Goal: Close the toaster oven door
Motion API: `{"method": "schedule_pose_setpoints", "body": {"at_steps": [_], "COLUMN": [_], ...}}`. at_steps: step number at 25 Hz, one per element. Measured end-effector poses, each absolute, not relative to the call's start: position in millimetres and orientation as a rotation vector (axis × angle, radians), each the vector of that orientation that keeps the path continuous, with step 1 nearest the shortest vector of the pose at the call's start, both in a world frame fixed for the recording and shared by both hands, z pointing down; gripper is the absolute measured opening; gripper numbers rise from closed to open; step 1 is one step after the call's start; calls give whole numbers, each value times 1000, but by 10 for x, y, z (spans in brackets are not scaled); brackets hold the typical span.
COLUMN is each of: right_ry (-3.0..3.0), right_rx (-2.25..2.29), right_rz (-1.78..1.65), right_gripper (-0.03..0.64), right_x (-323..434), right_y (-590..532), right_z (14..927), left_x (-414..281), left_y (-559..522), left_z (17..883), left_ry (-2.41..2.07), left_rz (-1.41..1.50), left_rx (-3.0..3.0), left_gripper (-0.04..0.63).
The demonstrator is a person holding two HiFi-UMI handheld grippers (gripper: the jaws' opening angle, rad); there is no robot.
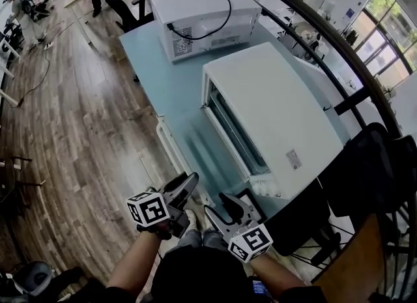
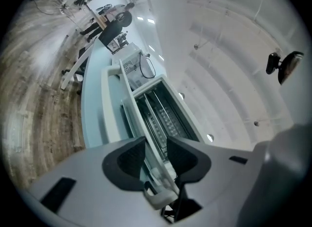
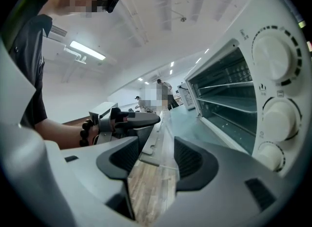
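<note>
My left tongs (image 2: 156, 147) are closed on the door handle (image 2: 152, 165) of the toaster oven (image 1: 280, 113). The white bar runs straight through between the two pads, and as far as the wide-angle left gripper view lets me judge, both pads press on it. The oven door (image 1: 195, 144) is open. It is hinged along the bottom of the oven's front and leans out toward the long left edge of the desk (image 1: 163, 80), with the handle close to that edge. The wire racks (image 2: 165, 118) inside the oven show through the open front.

My right tongs (image 3: 157, 148) stand with the pads apart and nothing between them; only floor and the door's edge farther off show through the gap. They hang just beside the left tongs at the desk's near corner, level with the oven's three knobs (image 3: 273, 50).

The oven itself sits at the near end of the desk, its front facing the left edge. A second white appliance (image 1: 202, 8) with a black cord (image 1: 225, 15) stands at the far end.
</note>
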State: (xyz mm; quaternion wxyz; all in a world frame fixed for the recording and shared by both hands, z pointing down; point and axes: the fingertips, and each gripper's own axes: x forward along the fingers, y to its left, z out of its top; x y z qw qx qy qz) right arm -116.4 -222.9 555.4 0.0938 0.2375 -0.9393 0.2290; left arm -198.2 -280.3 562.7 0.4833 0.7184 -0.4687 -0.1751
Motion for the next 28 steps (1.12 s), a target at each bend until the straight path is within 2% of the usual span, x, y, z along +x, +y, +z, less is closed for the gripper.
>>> {"method": "schedule_pose_setpoints", "body": {"at_steps": [11, 19, 24, 28], "right_ry": [-2808, -2822, -2814, -2811], "right_rx": [740, 882, 911, 936], "right_rz": [661, 607, 594, 601], "right_gripper": [222, 216, 218, 222], "right_x": [-1141, -940, -883, -840], "right_y": [-2306, -2563, -2617, -2662], "right_z": [5395, 5154, 5102, 5069], "left_x": [-1913, -2226, -2117, -1901], "left_y": [-2900, -2980, -3072, -3137], "left_z": [5288, 5083, 5281, 5327], "left_ry": [-1095, -1210, -1203, -1066], "left_rz": [-512, -613, -534, -602], "left_rx": [1747, 1753, 1731, 1665], "left_gripper": [150, 152, 256, 256]}}
